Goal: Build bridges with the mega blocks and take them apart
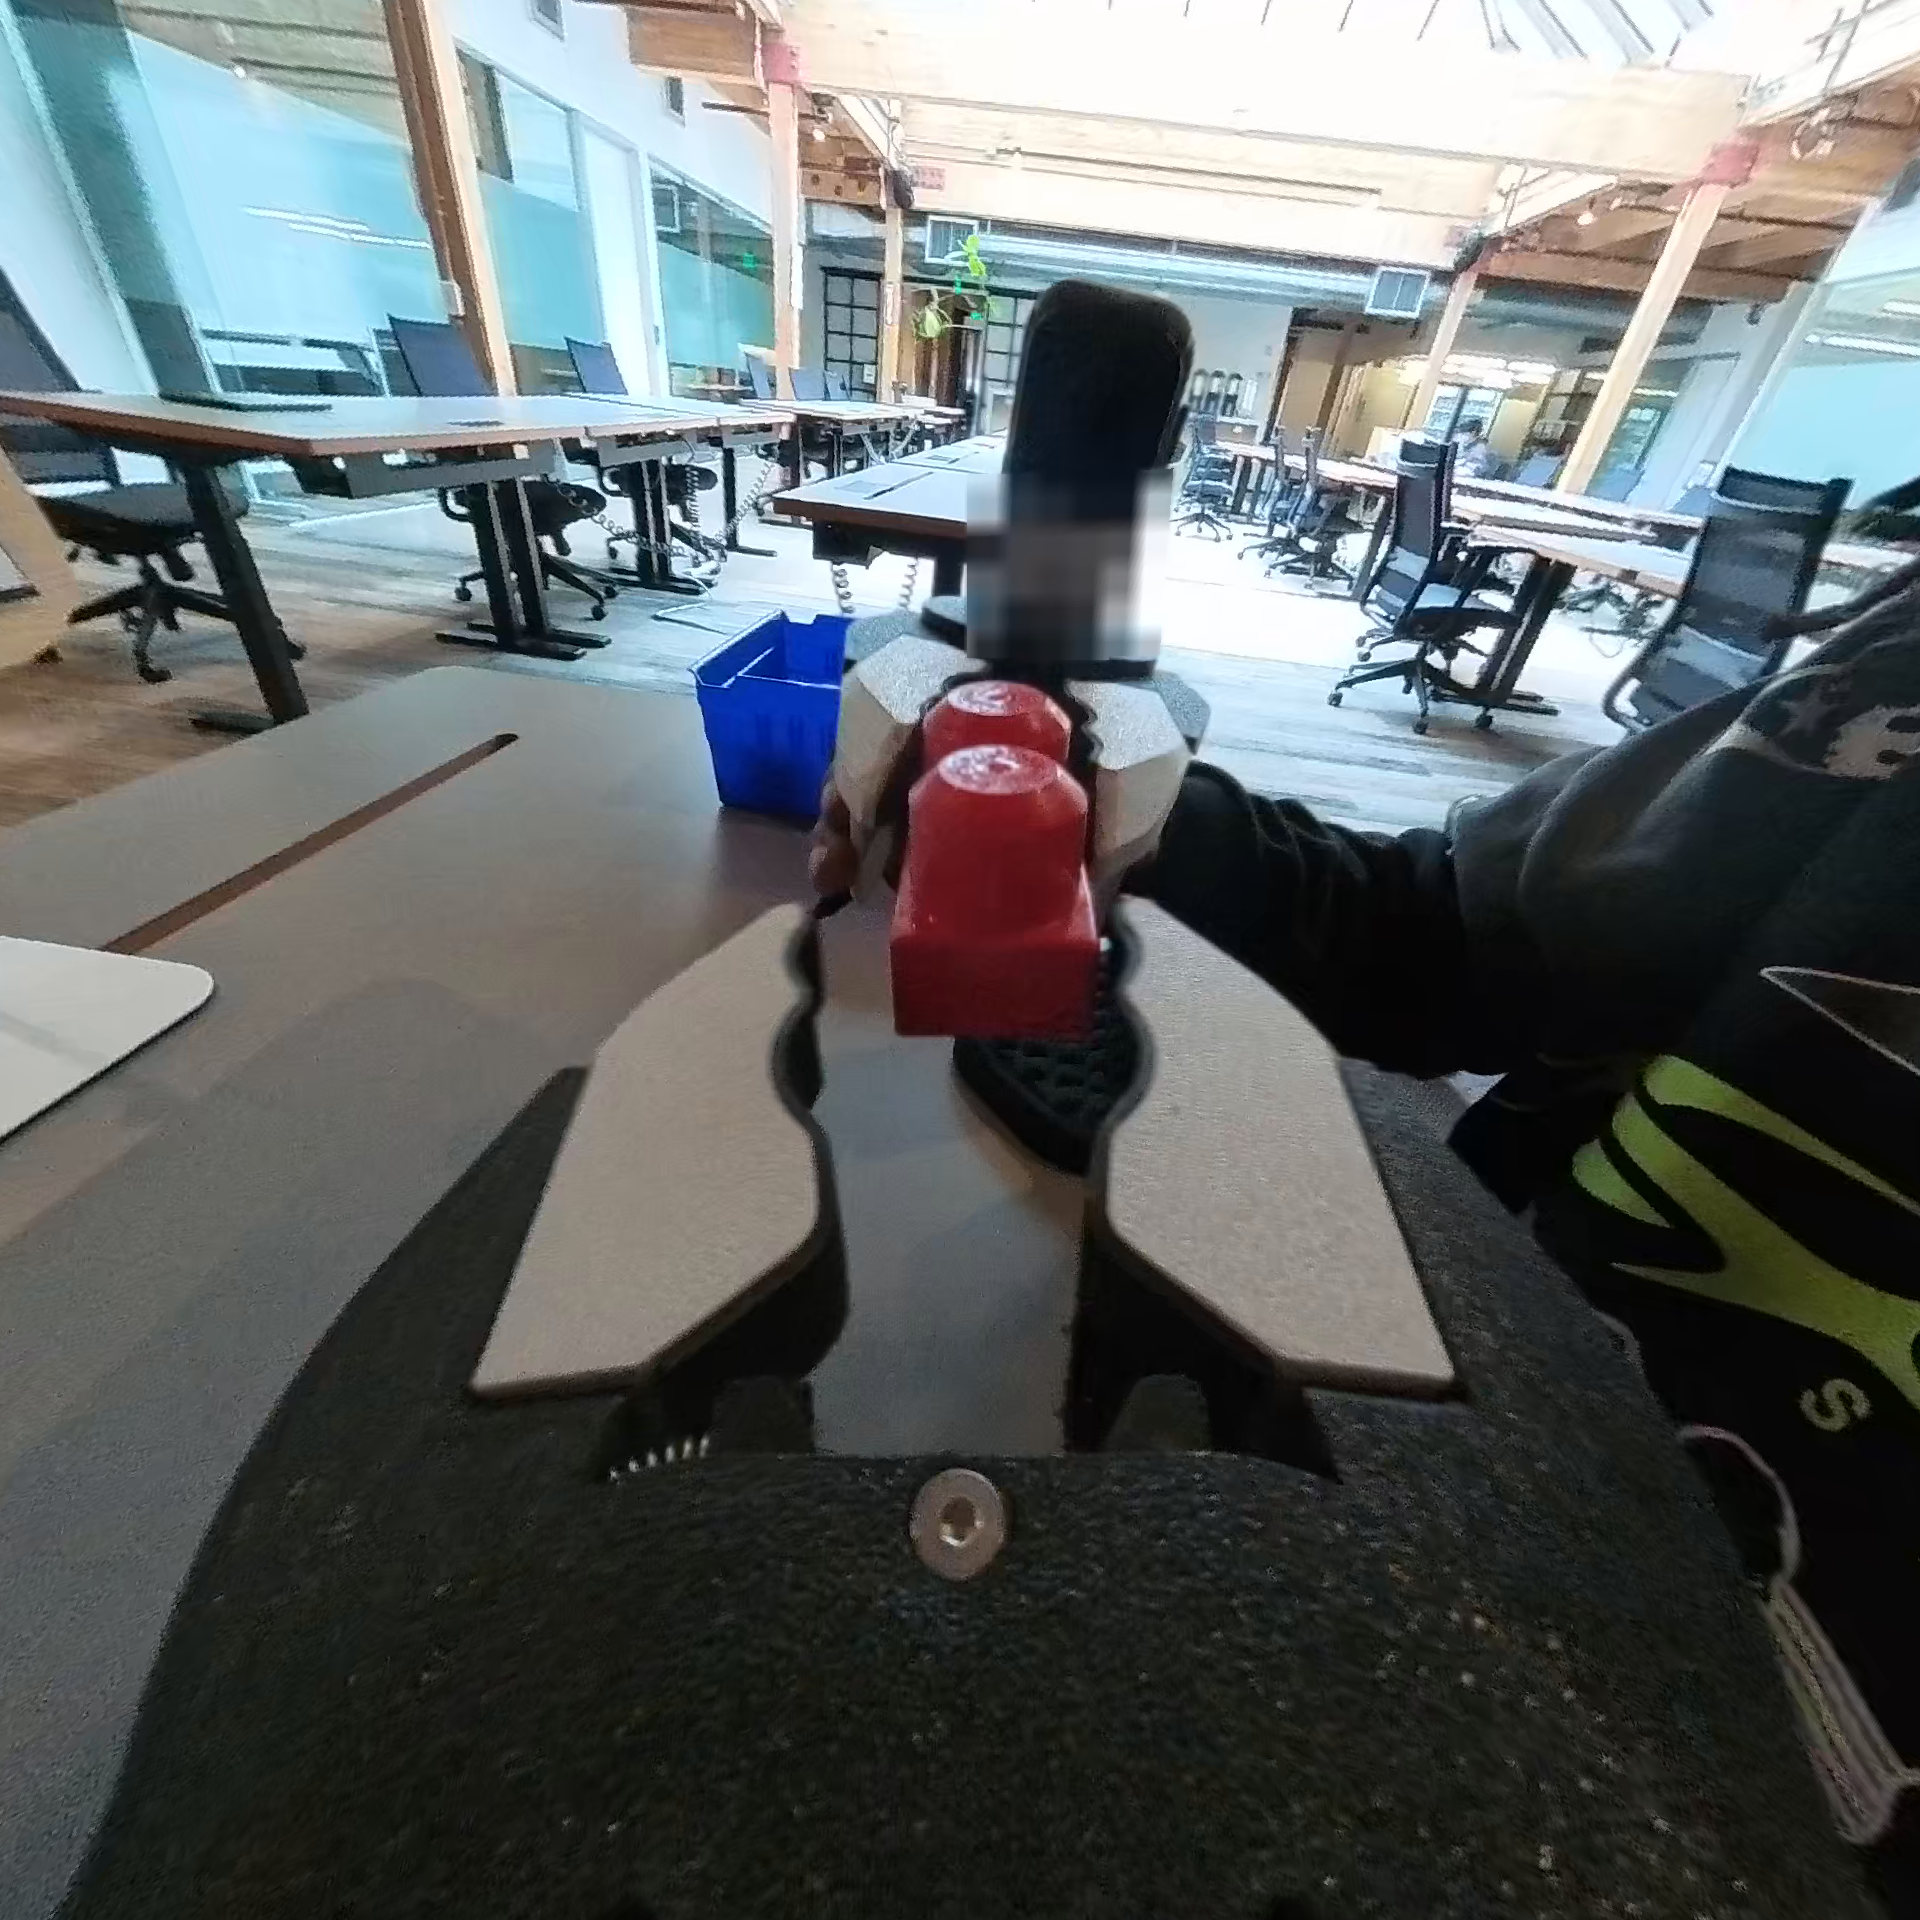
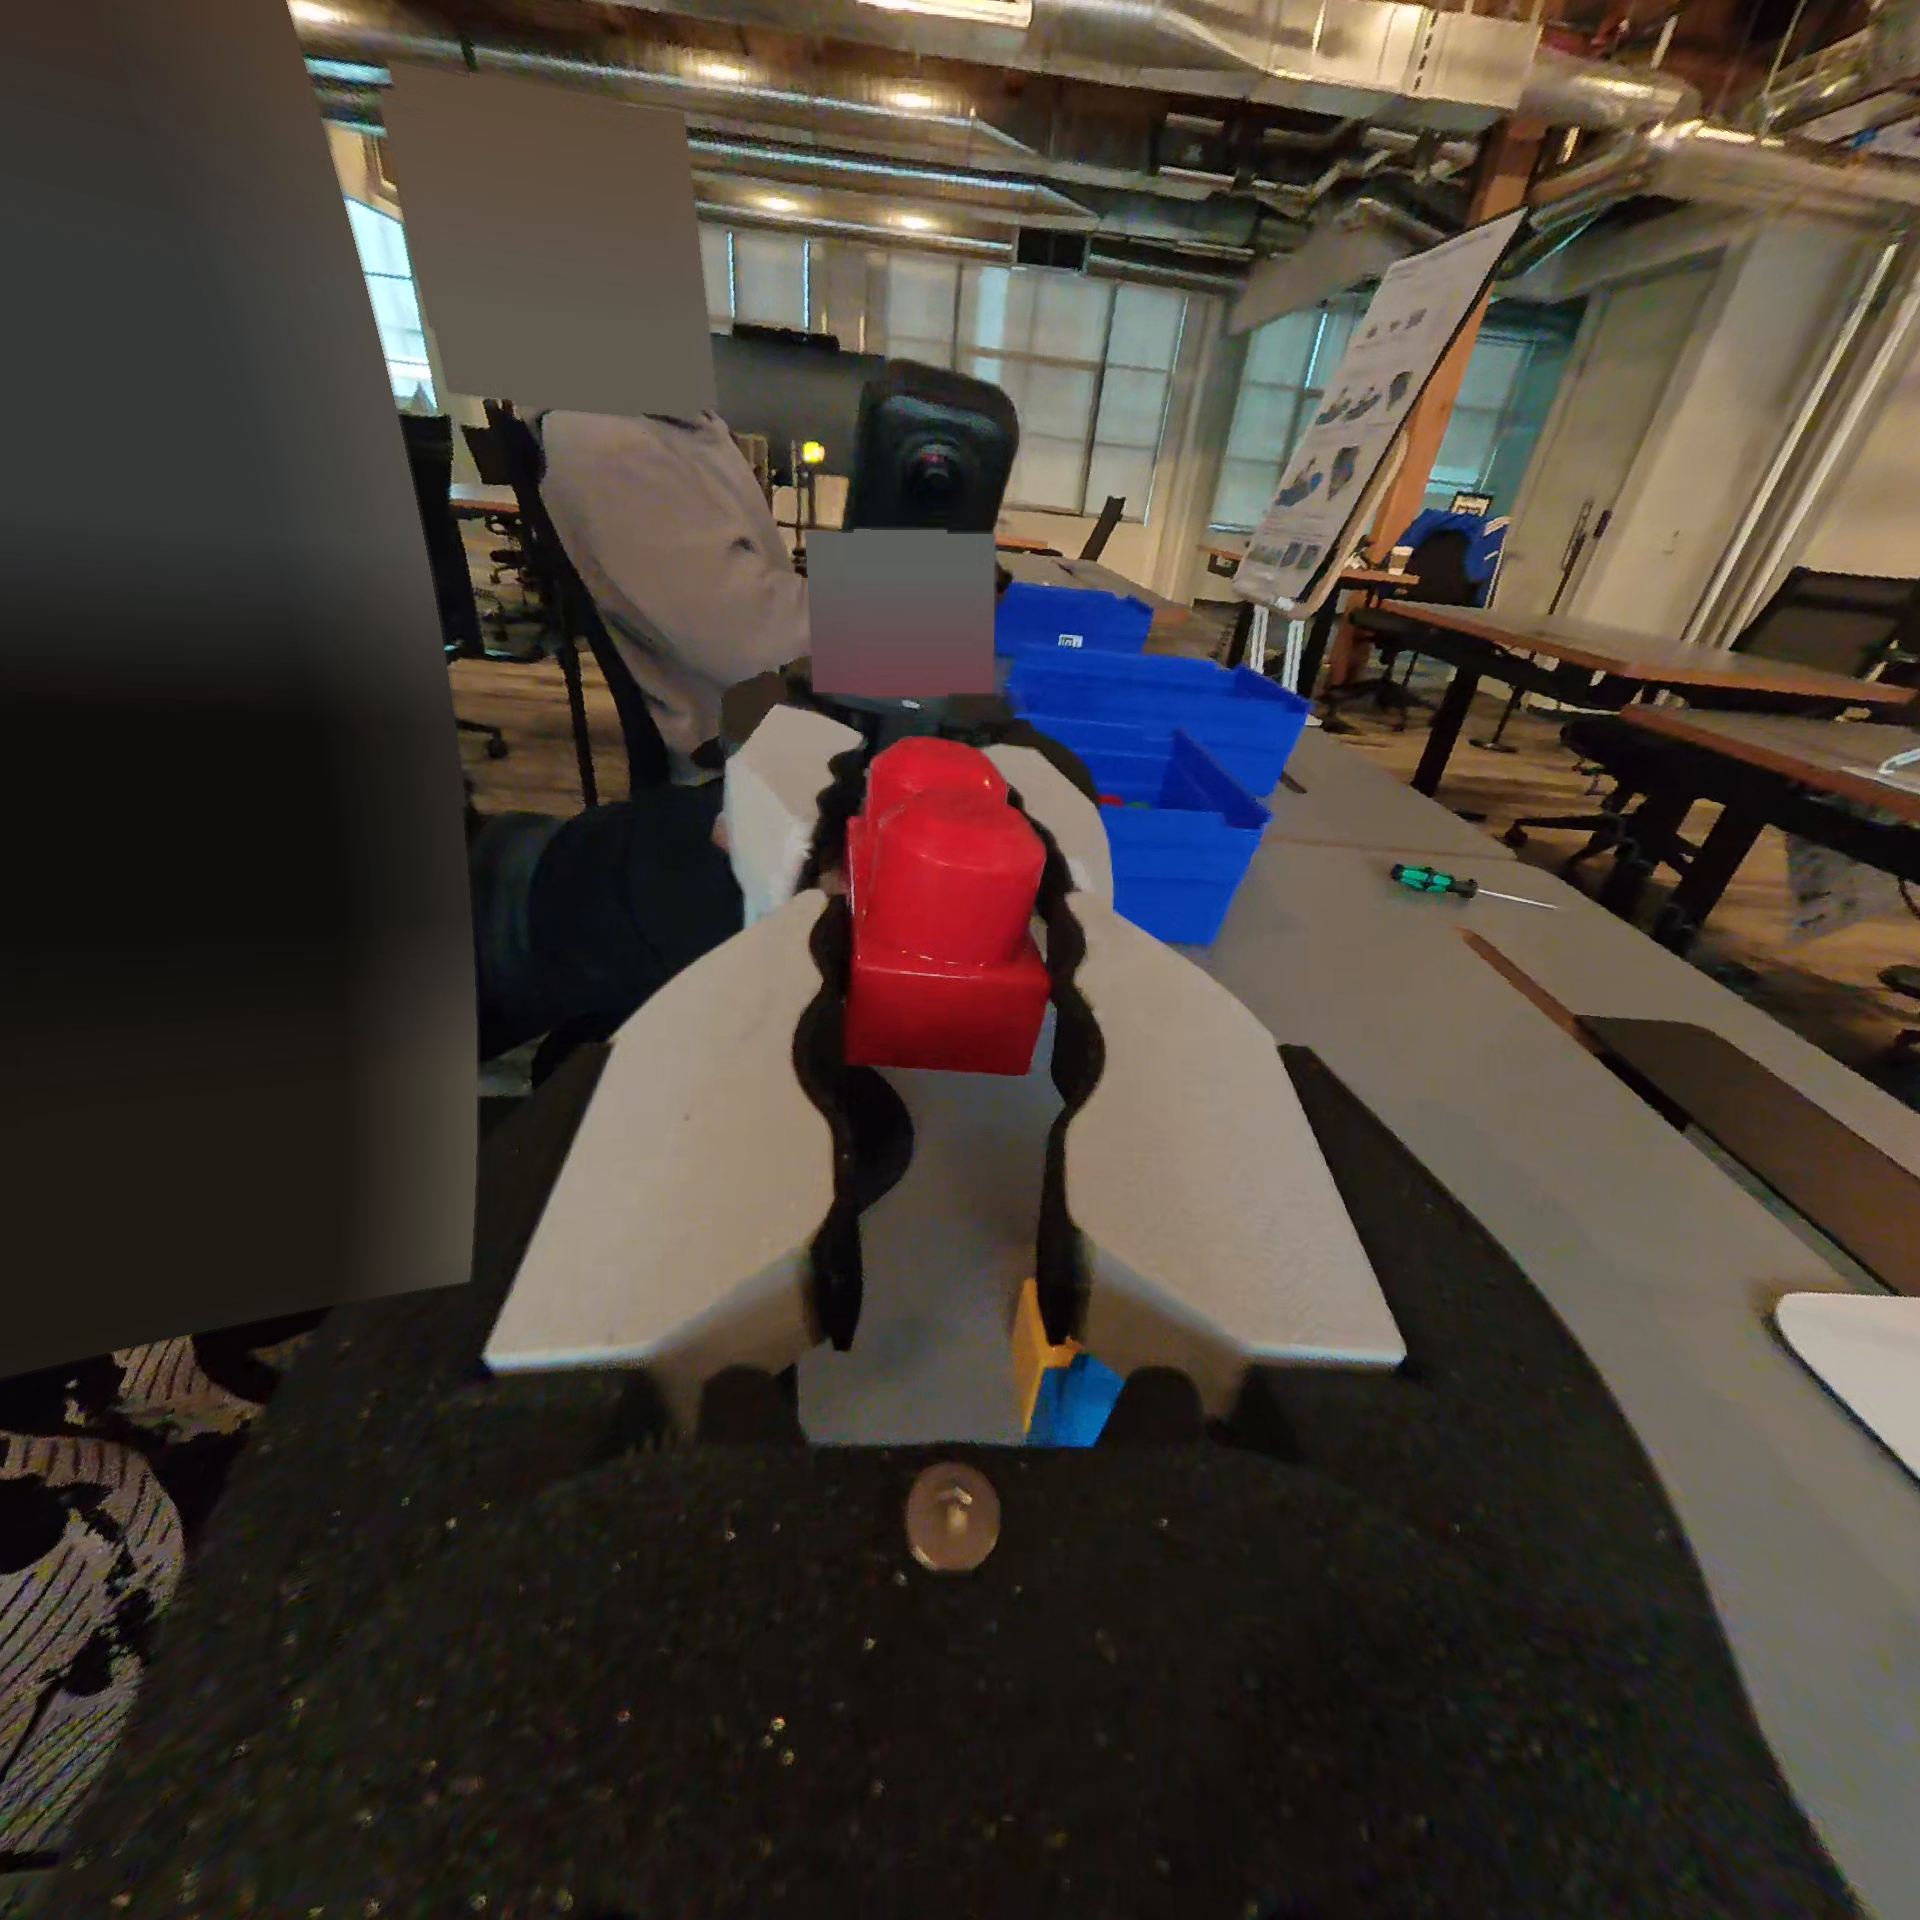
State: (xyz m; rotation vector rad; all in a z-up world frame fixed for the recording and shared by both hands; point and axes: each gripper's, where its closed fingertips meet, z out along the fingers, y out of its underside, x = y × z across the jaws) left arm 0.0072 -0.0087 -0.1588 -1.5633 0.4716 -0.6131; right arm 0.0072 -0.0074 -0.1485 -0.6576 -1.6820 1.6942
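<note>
A red mega block with two studs is held in the air between my two grippers, which face each other. My right gripper is shut on the near end of the red block. It also shows in the left wrist view, farther off. My left gripper is open around the block's other end. The block touches its right finger, with a gap at its left finger. A yellow block and a blue block lie on the table under the right gripper, mostly hidden.
Blue bins stand on the grey table; one blue bin shows behind the grippers. A green-handled screwdriver lies beyond. A white flat object lies at the table's edge. A person's dark sleeve reaches in. Less than 4 cm separates the two grippers' tips.
</note>
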